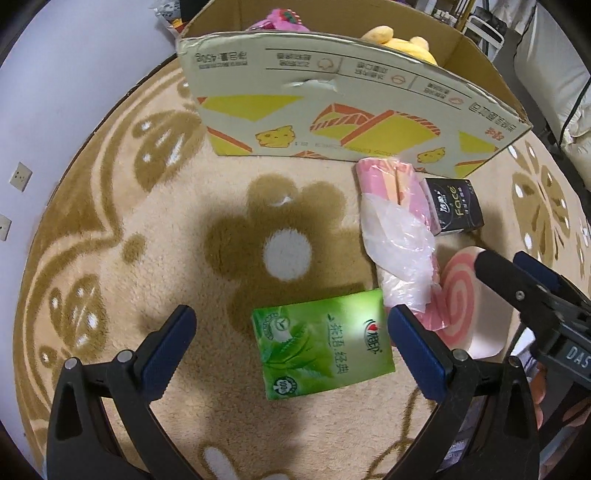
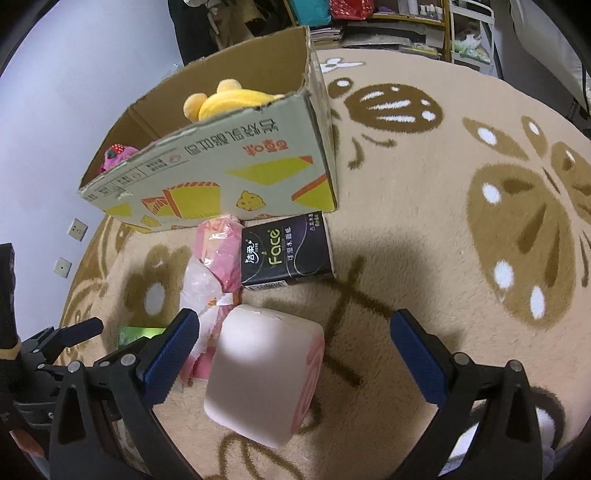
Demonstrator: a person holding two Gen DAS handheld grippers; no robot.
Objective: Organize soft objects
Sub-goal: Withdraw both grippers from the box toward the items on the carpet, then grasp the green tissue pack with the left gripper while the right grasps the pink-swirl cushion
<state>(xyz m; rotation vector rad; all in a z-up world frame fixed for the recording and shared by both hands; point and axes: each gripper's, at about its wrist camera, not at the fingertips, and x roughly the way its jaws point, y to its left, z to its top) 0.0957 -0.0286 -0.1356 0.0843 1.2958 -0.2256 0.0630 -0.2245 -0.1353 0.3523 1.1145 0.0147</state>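
A green tissue pack [image 1: 323, 343] lies on the rug between the fingers of my open left gripper [image 1: 291, 343]. My open right gripper [image 2: 295, 350] hovers over a white swirl-roll cushion [image 2: 264, 373], whose pink spiral end shows in the left wrist view [image 1: 460, 306]. A pink item in a plastic bag [image 2: 218, 266] and a black Face tissue pack [image 2: 286, 253] lie beside the cardboard box [image 2: 221, 173]. The box holds a yellow plush [image 2: 229, 101] and a pink plush [image 2: 116, 153].
A round beige rug with brown flower patterns [image 2: 461, 184] covers the floor. A white wall with sockets [image 1: 20, 175] is at left. Shelves and furniture [image 2: 406, 22] stand behind the rug. The right gripper's body [image 1: 535, 295] shows at the right in the left wrist view.
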